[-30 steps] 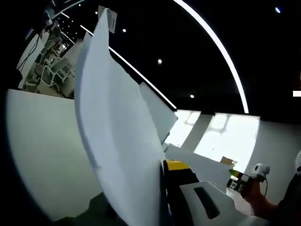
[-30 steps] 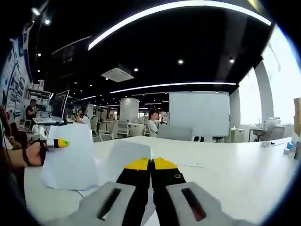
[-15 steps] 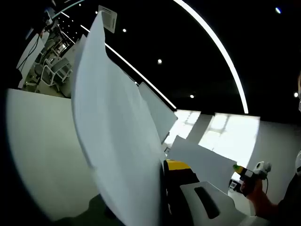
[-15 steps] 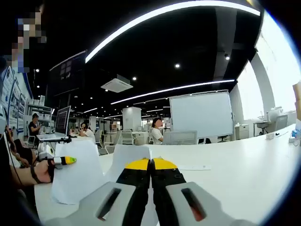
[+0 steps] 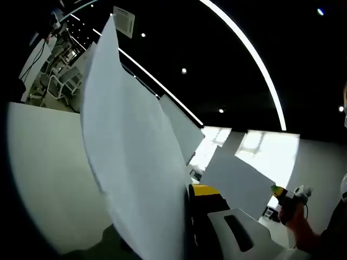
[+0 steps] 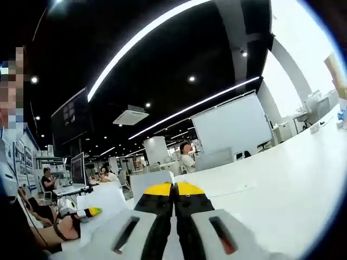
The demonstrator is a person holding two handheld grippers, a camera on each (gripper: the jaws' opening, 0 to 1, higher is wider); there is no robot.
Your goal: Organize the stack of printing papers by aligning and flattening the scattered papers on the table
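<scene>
We see the left tool (image 5: 187, 189) pinching a raised paper sheet (image 5: 135, 162), which hides its left jaw and much of the white worktop (image 5: 43, 173). The right tool (image 6: 173, 188), jaws pressed together, grips another sheet (image 6: 154, 179) whose lower edge is cut off; open worktop (image 6: 282, 189) lies to its right.

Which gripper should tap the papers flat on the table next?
Probably both together: the left gripper and right gripper each pinch the lifted papers above the table.
</scene>
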